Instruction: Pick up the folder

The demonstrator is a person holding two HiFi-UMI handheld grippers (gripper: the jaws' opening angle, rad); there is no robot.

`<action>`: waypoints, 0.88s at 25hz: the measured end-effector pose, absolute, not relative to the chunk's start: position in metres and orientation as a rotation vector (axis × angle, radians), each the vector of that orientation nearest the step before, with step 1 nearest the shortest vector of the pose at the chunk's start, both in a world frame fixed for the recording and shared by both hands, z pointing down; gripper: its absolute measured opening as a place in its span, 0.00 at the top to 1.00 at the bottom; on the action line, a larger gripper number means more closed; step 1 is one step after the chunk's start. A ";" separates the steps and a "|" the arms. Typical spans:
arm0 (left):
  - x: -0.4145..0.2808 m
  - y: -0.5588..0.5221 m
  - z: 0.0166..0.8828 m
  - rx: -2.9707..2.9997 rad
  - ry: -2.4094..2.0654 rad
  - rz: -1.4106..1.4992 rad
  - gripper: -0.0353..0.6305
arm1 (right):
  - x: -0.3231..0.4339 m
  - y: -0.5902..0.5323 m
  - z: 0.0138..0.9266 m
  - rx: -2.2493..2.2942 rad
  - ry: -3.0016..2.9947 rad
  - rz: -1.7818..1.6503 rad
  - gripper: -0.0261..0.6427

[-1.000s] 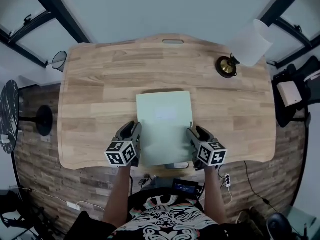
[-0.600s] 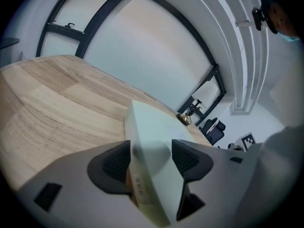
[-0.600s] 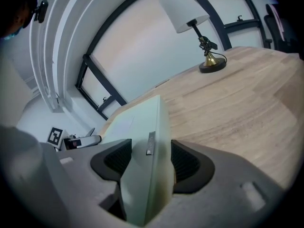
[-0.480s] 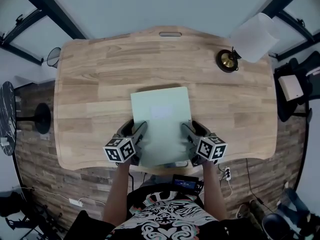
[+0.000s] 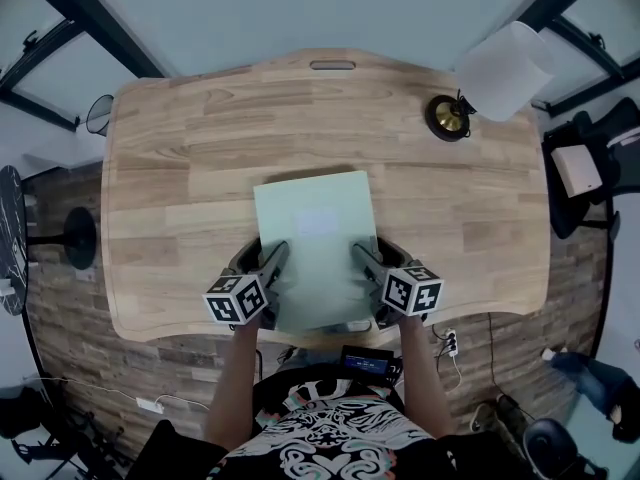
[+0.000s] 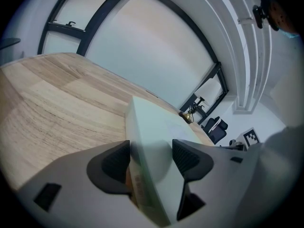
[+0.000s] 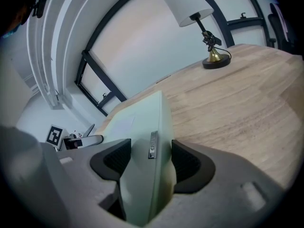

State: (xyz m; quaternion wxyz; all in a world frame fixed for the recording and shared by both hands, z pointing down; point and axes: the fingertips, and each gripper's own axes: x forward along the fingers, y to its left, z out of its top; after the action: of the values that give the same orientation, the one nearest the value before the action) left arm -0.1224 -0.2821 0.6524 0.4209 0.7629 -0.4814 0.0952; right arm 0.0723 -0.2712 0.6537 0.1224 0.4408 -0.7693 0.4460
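A thick pale green folder (image 5: 315,238) lies flat on the wooden table (image 5: 180,168), its near end at the front edge. My left gripper (image 5: 262,258) straddles its left side edge and my right gripper (image 5: 372,253) its right side edge. In the left gripper view the folder (image 6: 156,137) runs between the pads of that gripper (image 6: 151,156), spine label toward the left pad. In the right gripper view the folder (image 7: 142,127) fills most of the gap of that gripper (image 7: 151,158). Both pairs of jaws have just been opening and stand wide, not visibly pressing.
A brass-based lamp (image 5: 450,118) with a white shade (image 5: 505,68) stands at the table's far right corner. A dark device (image 5: 365,363) sits under the front edge. A chair (image 5: 590,168) is at the right, a round stand (image 5: 80,238) at the left.
Both grippers have slid inward from beside the folder onto its side edges, and their jaws have spread wider. The folder stays flat on the table.
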 end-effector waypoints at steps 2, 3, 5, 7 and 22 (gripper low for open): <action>-0.123 -0.282 0.652 1.907 -1.207 0.233 0.55 | 0.072 -0.272 0.654 1.271 -2.241 1.310 0.59; -0.123 -0.282 0.652 1.905 -1.207 0.230 0.55 | 0.072 -0.272 0.654 1.265 -2.242 1.316 0.59; -0.123 -0.282 0.651 1.899 -1.212 0.223 0.55 | 0.072 -0.271 0.653 1.267 -2.246 1.324 0.59; -0.124 -0.282 0.651 1.892 -1.219 0.225 0.55 | 0.072 -0.271 0.652 1.287 -2.246 1.323 0.59; -0.117 -0.284 0.640 1.884 -1.259 0.239 0.55 | 0.077 -0.263 0.645 1.352 -2.228 1.334 0.59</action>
State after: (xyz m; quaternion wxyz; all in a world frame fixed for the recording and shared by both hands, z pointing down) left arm -0.1173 -0.2836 0.6402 0.4182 0.7511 -0.5019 0.0954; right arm 0.0771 -0.2631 0.6453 0.1066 0.4591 -0.7567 0.4531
